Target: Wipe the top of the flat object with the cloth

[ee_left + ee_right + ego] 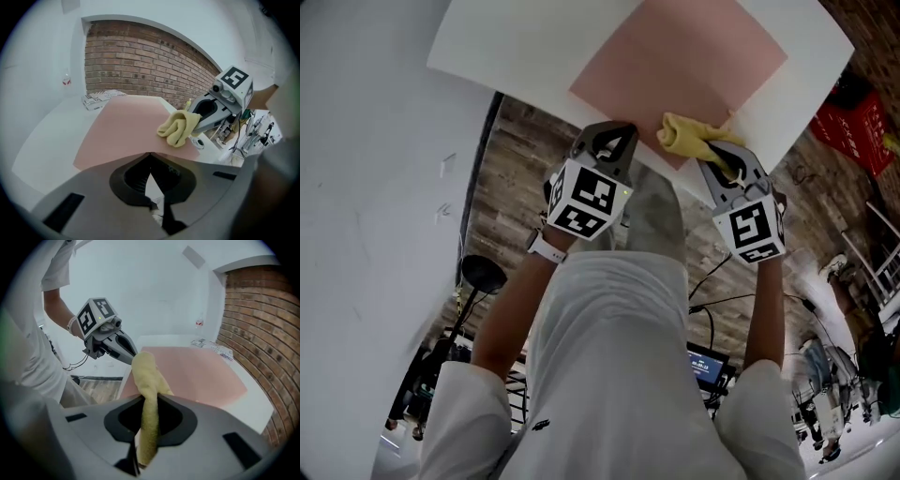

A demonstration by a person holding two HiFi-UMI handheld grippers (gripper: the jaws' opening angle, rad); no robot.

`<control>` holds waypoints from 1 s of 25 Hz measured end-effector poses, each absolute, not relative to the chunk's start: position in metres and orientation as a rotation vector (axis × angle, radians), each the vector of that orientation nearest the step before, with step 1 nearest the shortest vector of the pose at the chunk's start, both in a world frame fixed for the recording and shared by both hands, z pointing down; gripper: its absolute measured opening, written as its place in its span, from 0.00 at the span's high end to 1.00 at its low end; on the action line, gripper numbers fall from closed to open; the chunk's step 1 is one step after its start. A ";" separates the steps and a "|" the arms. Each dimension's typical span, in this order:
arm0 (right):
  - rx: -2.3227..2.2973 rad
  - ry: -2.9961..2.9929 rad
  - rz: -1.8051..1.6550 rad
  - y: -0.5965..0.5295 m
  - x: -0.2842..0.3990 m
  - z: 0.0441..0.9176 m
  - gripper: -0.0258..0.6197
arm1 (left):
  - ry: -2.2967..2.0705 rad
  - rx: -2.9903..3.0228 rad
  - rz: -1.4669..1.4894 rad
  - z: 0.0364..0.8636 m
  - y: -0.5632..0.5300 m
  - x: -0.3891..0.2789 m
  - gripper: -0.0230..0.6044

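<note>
Right tongs (pixel 149 397): clamped on a yellow cloth (pixel 145 371). A strip of it is pinched between the jaws and the bunched end sticks out ahead of the tips.
Left tongs (pixel 150 154): jaws together with nothing between them, held just beside the right tongs at the near edge of the worktop (pixel 516 37).
Flat object: a pink sheet (pixel 675 66) lying flat on the white worktop, roughly square with no marked long side. One corner points toward the person, between the two tongs.
Cloth position: over the sheet's near right edge, close to that corner. The bunch appears to rest on the pink surface.
Key relation: nearly the whole sheet lies ahead of the right tongs, stretching away from the person and to the left. The wipe likely has to run forward and across from this corner.
Nearer hand: both are about equally close, but only the right carries the cloth.
Task state: most of the pink top lies beyond the cloth.
</note>
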State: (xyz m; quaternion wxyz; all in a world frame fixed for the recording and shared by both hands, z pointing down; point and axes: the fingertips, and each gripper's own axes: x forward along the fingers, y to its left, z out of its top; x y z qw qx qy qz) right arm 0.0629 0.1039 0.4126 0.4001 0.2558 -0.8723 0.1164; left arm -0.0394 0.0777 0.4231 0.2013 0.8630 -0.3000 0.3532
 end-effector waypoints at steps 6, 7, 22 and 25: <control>0.885 -2.153 0.450 0.140 0.100 0.408 0.87 | -0.761 2.499 0.969 0.399 0.080 -0.013 0.93; 0.905 -2.135 0.459 0.146 0.107 0.410 0.87 | -0.741 2.514 0.974 0.398 0.079 -0.005 0.93; 0.544 -2.011 0.261 0.175 0.098 0.454 0.87 | -0.517 2.497 1.176 0.422 0.081 0.053 0.94; 0.628 -2.061 0.380 0.153 0.089 0.456 0.87 | -0.529 2.477 1.178 0.423 0.080 0.053 0.94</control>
